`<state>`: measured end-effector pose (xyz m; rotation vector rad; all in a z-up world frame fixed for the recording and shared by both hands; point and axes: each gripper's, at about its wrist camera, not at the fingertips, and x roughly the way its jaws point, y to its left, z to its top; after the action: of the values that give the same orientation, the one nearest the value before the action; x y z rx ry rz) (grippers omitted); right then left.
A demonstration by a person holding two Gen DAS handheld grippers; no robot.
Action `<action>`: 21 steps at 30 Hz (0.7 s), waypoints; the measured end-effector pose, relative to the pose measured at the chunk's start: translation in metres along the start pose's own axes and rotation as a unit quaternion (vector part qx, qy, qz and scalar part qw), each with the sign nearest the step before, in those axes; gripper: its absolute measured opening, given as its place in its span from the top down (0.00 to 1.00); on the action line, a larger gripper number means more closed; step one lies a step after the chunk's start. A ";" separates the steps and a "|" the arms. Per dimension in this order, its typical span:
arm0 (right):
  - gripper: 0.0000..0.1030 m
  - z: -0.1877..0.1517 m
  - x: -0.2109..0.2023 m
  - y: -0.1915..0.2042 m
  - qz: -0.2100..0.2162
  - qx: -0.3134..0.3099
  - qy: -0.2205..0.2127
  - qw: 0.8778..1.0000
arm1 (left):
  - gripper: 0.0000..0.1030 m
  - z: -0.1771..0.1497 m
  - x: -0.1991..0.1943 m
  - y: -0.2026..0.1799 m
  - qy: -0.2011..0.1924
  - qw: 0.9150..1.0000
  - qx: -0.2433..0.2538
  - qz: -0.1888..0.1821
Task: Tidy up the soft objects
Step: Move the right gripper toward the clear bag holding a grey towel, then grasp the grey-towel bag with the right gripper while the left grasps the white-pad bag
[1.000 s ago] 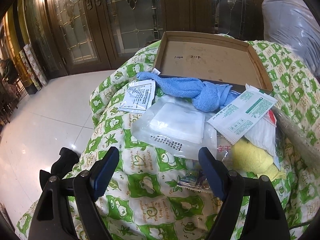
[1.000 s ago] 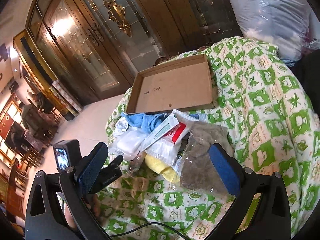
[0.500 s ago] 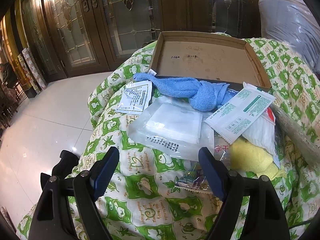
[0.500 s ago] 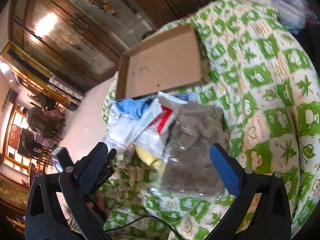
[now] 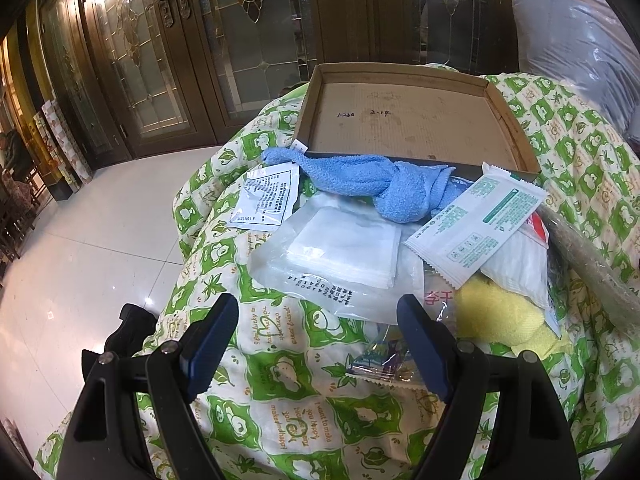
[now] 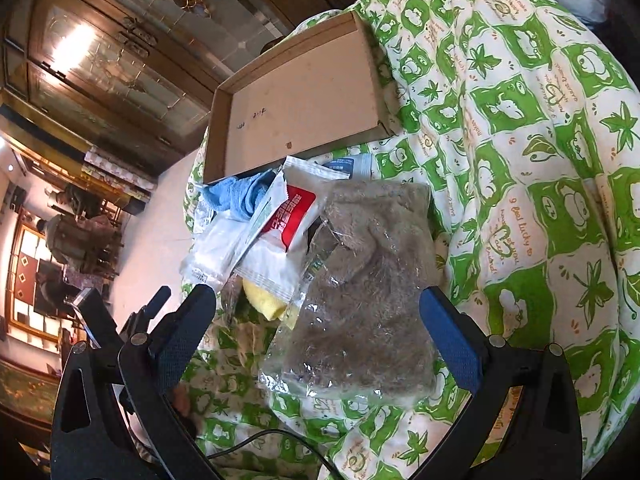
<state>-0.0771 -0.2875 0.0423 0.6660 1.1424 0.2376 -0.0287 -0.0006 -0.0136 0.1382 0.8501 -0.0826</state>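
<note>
The left wrist camera is looking level and close across a green-and-white patterned quilt [image 5: 304, 392] toward a shallow brown cardboard tray [image 5: 412, 128]. The right wrist camera is viewing the same tray [image 6: 304, 104] and pile, seemingly rolled sideways and slightly higher.

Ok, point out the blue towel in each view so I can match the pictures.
Left wrist view: blue towel lies centre, across the near edge of the cardboard tray.
Right wrist view: blue towel sits left of centre, just below the tray's corner.
Shared landmark: the cardboard tray.

Blue towel [image 5: 372, 184] — green-patterned quilt [image 5: 280, 380]
</note>
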 end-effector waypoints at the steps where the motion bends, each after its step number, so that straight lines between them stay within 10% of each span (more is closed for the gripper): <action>1: 0.00 0.000 0.000 0.000 0.001 0.000 0.001 1.000 | 0.21 0.000 0.000 0.000 0.000 1.000 0.000 0.000; 21: 0.00 0.020 0.059 0.001 -0.141 -0.037 0.033 0.989 | 0.21 0.002 -0.004 0.005 -0.009 1.000 -0.014 -0.009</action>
<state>-0.0347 -0.2643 0.0026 0.4284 1.2693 0.0611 -0.0293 0.0037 -0.0087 0.1034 0.8349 -0.0881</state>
